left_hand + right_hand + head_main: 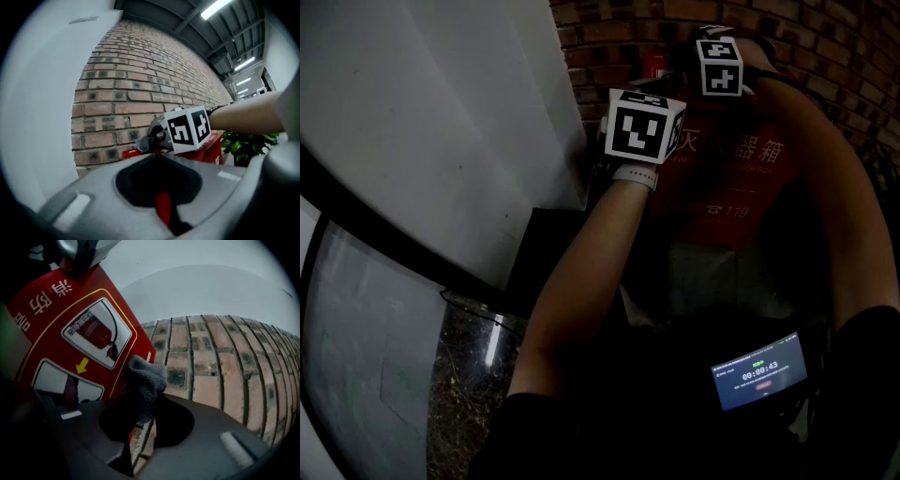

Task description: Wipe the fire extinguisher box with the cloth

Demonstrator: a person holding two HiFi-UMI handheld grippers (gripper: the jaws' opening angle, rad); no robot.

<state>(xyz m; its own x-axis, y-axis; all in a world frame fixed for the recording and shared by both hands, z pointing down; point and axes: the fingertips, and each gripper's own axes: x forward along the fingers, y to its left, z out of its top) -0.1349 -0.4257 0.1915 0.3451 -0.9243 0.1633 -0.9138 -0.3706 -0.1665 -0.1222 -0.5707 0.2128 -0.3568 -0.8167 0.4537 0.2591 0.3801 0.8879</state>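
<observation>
Right claw is clamped tight on a grey cloth, a nubbly wad bunched up past the tips. The cloth is pressed against the edge of the red fire extinguisher box, right where the box meets the brick wall. Seen from the left gripper view, the cloth sits at the top left corner of the box, just under the marker cube of the claw that holds it. Left claw has its jaws together with nothing in them and is held near the box's left side, close to a white wall. The box carries a yellow-outlined panel with a picture of an extinguisher, a yellow arrow beside it, and the white characters 消防. On the front, the head view shows 器箱 and 119 in white. A small screen low down reads 00:00:43
</observation>
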